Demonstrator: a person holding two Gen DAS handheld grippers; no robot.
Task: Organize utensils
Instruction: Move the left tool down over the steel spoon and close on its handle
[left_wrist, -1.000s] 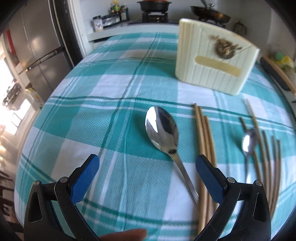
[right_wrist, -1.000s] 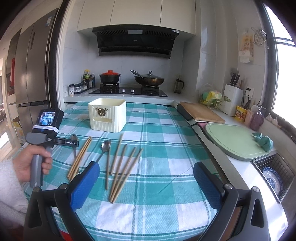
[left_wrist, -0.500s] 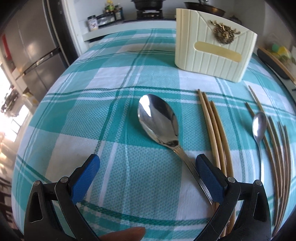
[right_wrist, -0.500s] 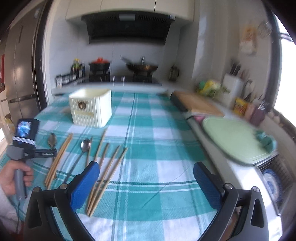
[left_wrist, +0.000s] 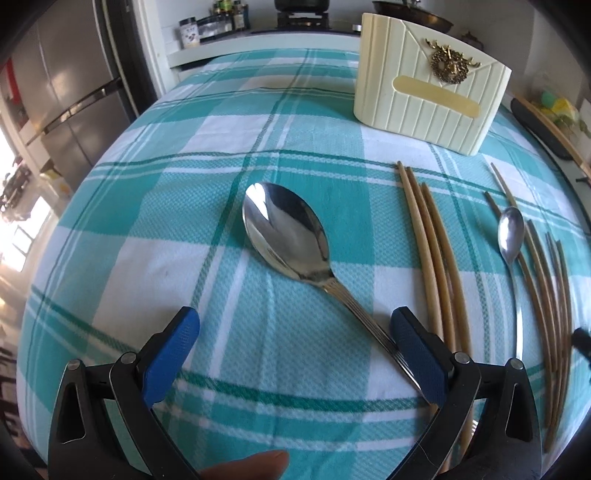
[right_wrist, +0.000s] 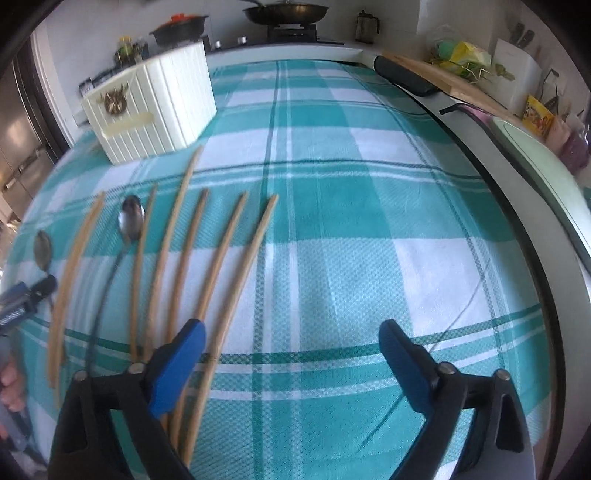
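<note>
A large steel spoon (left_wrist: 284, 236) lies on the checked tablecloth (left_wrist: 147, 236). Its handle runs back between the fingers of my open left gripper (left_wrist: 293, 325), close by the right finger. Three wooden chopsticks (left_wrist: 432, 258) lie to its right, then a small spoon (left_wrist: 511, 236) among several more chopsticks (left_wrist: 546, 295). A cream utensil holder (left_wrist: 424, 92) stands behind them. My right gripper (right_wrist: 291, 332) hangs over the cloth with its jaws wide and closing. The rightmost chopstick (right_wrist: 236, 280) runs just inside its left finger, and no pad touches it. The small spoon (right_wrist: 131, 218) and holder (right_wrist: 155, 107) lie beyond.
A stove with pots (right_wrist: 284, 14) runs along the back counter and a fridge (left_wrist: 66, 96) stands at the left. A wooden board (right_wrist: 443, 74) and a pale green mat (right_wrist: 546, 173) lie past the table's right edge. A person's hand (right_wrist: 11, 384) shows at the left.
My right gripper has dropped and tipped down toward the cloth, close to the right-hand chopsticks, and its jaws have narrowed a little. The left gripper has barely moved over the large spoon.
</note>
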